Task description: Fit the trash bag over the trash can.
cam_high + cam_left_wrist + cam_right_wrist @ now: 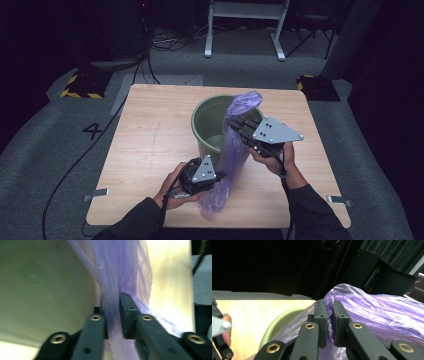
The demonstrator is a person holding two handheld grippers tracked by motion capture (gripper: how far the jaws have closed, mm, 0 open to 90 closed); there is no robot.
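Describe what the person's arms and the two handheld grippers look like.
Both arms wear dark long sleeves. The left gripper and the right gripper each have black tongs with brass-coloured rivets, a grey three-cornered plate dotted with small holes, and a trailing black cable.

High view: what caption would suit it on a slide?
Two hand-held grippers stretch a purple plastic bag beside a green bucket.

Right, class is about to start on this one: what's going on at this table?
A person holds a gripper in each hand and is handling a purple plastic bag at a green bucket on a wooden table. The right gripper has its jaws shut on the bag's upper part, above the bucket's rim. The left gripper pinches the bag lower down, beside the bucket's outer wall. The bag hangs stretched between them, bunched up, and is not yet spread over the bucket.
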